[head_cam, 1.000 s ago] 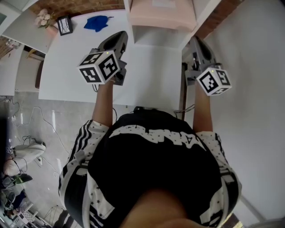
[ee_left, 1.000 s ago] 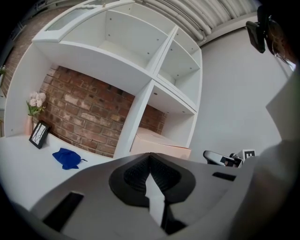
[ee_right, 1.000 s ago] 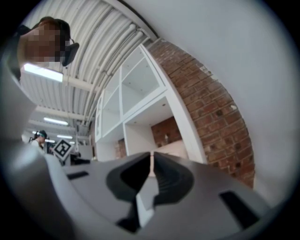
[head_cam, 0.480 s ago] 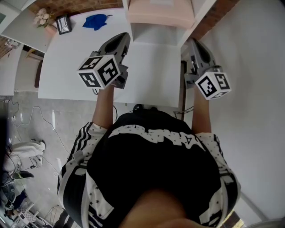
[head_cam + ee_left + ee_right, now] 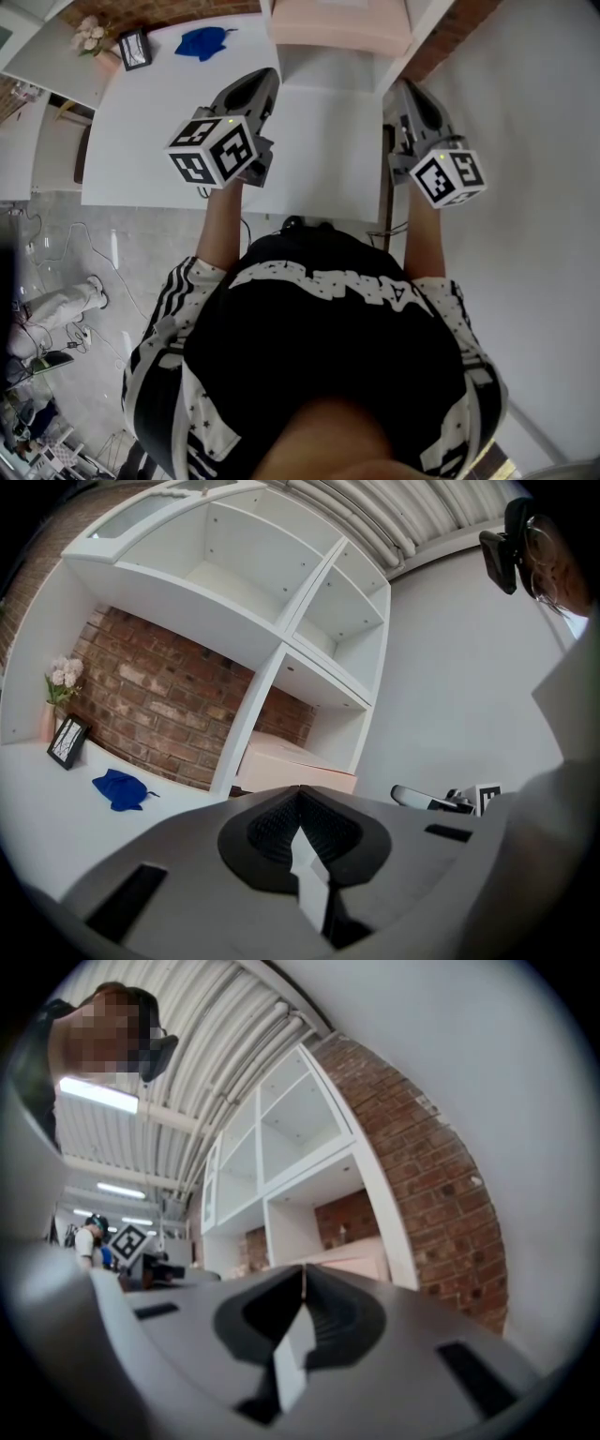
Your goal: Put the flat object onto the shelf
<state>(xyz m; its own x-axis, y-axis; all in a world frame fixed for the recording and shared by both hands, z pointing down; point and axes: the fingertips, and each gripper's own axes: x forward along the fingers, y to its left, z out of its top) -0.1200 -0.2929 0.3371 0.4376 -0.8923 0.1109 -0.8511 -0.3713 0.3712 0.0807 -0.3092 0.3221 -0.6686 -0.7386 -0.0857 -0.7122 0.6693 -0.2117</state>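
Observation:
A flat pale pink box (image 5: pixel 336 28) lies in the bottom compartment of the white shelf unit (image 5: pixel 424 37), at the back of the white table (image 5: pixel 319 150). In the left gripper view the pink box (image 5: pixel 292 767) sits just beyond my jaws, and in the right gripper view the pink box (image 5: pixel 361 1262) is ahead. My left gripper (image 5: pixel 266 79) hovers over the table in front of the box, jaws shut and empty. My right gripper (image 5: pixel 401 88) is by the shelf's right upright, also shut and empty. Both grippers (image 5: pixel 300 791) (image 5: pixel 303 1267) point roughly level at the shelf.
A blue cloth (image 5: pixel 204 45), a small black picture frame (image 5: pixel 136 52) and pale flowers (image 5: pixel 91 36) sit at the table's back left against a brick wall (image 5: pixel 141 705). The table's right edge (image 5: pixel 382 187) runs beside my right arm. Cables lie on the floor (image 5: pixel 84 262).
My left gripper has drifted slightly to the right and toward me. The right gripper has hardly moved, and the pink box stays on the shelf.

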